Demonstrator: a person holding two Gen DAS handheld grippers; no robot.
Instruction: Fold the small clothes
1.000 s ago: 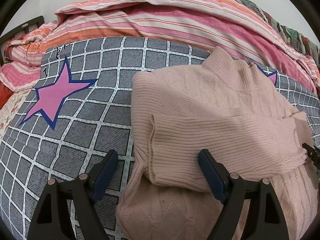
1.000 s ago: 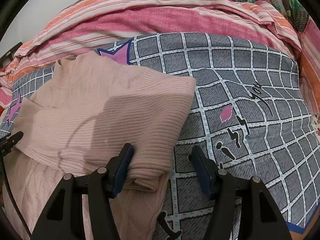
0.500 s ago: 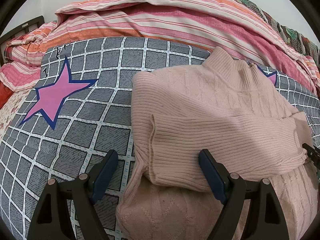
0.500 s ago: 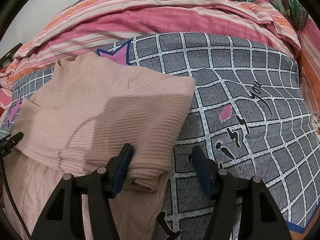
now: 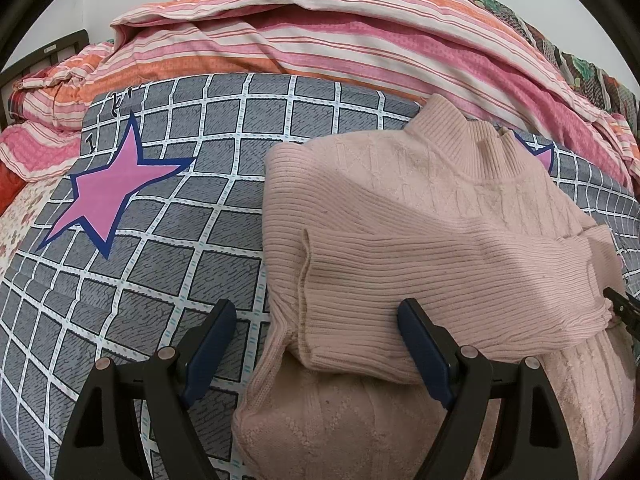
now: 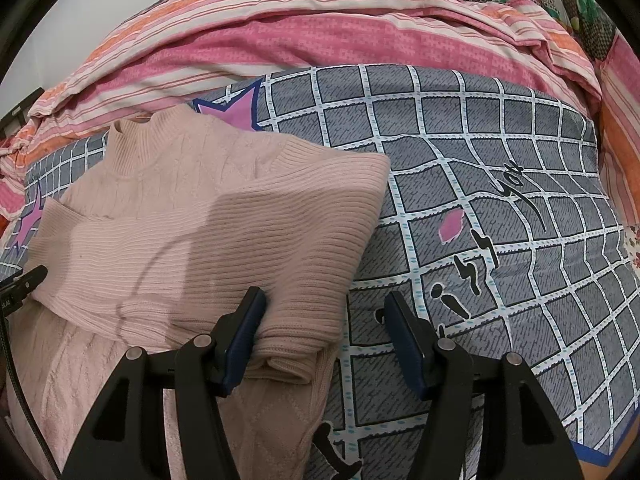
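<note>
Pink knit sweater point(image 5: 420, 240) lies on the bed, on the grey checked cover point(image 5: 180, 248), collar towards the striped quilt point(image 5: 320, 40). Both ribbed sleeves are folded across the chest. Left gripper point(image 5: 316, 344): jaws wide, straddling the sleeve's cuff edge, right pad on the knit, left pad over bare cover; nothing clamped. Right gripper point(image 6: 324, 336): jaws moderately apart around the folded sleeve edge, left pad touching the knit, right pad clear over the cover. Pink star print point(image 5: 108, 192) sits left of the sweater.
</note>
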